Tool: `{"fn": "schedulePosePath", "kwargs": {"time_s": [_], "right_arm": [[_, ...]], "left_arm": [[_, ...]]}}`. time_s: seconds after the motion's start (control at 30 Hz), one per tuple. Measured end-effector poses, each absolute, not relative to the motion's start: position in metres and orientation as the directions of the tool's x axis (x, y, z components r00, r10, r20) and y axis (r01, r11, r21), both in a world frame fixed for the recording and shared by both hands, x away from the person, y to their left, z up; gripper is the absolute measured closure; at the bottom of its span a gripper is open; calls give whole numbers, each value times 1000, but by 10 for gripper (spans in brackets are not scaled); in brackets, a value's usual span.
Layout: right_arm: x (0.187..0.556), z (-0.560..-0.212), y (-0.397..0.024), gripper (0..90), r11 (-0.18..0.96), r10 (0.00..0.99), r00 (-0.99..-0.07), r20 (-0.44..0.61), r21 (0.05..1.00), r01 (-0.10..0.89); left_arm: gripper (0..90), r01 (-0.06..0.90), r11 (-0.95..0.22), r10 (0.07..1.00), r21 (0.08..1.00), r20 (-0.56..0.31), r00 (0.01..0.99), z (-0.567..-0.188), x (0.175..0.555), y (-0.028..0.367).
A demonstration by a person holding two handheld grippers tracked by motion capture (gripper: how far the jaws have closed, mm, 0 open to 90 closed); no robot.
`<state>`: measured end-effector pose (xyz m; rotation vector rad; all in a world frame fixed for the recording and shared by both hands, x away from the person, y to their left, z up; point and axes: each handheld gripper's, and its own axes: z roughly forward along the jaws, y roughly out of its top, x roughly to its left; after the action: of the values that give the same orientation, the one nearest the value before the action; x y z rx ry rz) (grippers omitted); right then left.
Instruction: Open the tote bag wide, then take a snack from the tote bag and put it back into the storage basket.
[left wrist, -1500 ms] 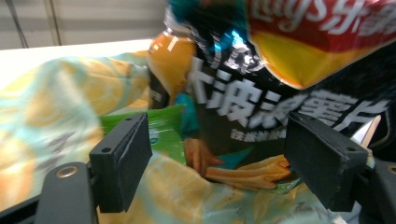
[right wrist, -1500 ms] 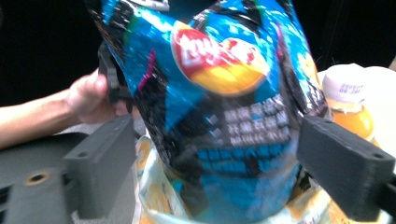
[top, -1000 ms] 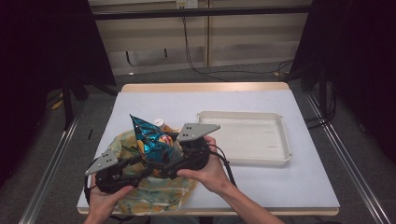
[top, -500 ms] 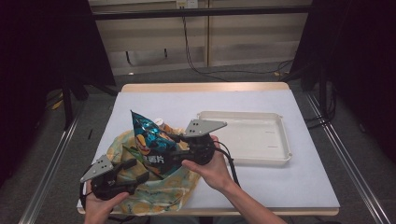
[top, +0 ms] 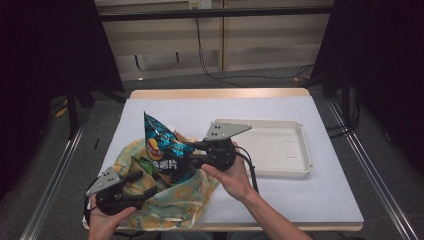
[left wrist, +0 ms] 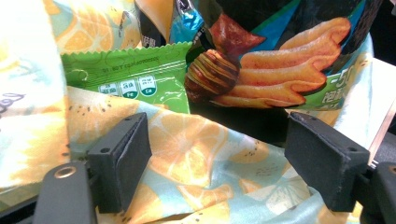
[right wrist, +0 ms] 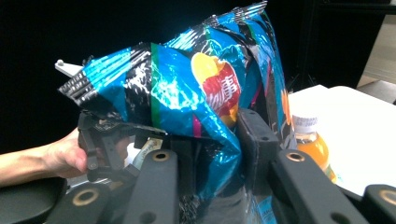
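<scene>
A blue chip bag (top: 162, 150) stands upright over a fruit-patterned cloth bag (top: 185, 200) at the table's front left. My right gripper (top: 192, 152) is shut on the chip bag's side; its jaws have just been closing, and its pads pinch the crumpled foil (right wrist: 205, 98) in the right gripper view. My left gripper (top: 145, 182) is low at the front left, open, its jaws just having widened. Between its pads (left wrist: 119, 158) only the cloth (left wrist: 205, 158) shows below. Beyond lie a green snack packet (left wrist: 130, 74) and the chip bag's bottom (left wrist: 280, 70).
A white tray (top: 270, 145) lies on the right half of the white table (top: 310, 200). A bottle of orange drink (right wrist: 310, 140) stands behind the chip bag. The other hand and its gripper (right wrist: 102, 140) show at the left of the right gripper view.
The right gripper has closed on the chip bag. The left gripper has let go and drawn back toward the front left, over the cloth bag.
</scene>
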<state>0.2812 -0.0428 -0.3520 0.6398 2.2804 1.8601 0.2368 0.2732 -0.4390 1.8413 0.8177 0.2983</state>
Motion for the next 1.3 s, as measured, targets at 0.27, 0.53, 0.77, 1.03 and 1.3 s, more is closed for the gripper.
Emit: {"fn": "schedulePosePath", "kwargs": {"time_s": [0.27,0.53,0.77,1.03,1.3], "right_arm": [[281,-344,-46,768,126,381,-912,152,969,214],[282,-336,-43,781,118,368,-920,137,974,192],[282,-324,-41,786,106,357,-927,117,981,164],[285,-315,-39,794,88,354,-929,112,984,152],[288,-297,-35,800,53,336,-937,100,991,124]], "left_arm": [[187,405,-204,648,891,-187,738,-441,237,276],[159,408,-210,638,888,-192,746,-442,238,273],[147,407,-215,636,888,-190,748,-442,237,272],[137,398,-231,626,888,-178,759,-442,236,270],[130,403,-247,619,881,-177,765,-443,236,269]]}}
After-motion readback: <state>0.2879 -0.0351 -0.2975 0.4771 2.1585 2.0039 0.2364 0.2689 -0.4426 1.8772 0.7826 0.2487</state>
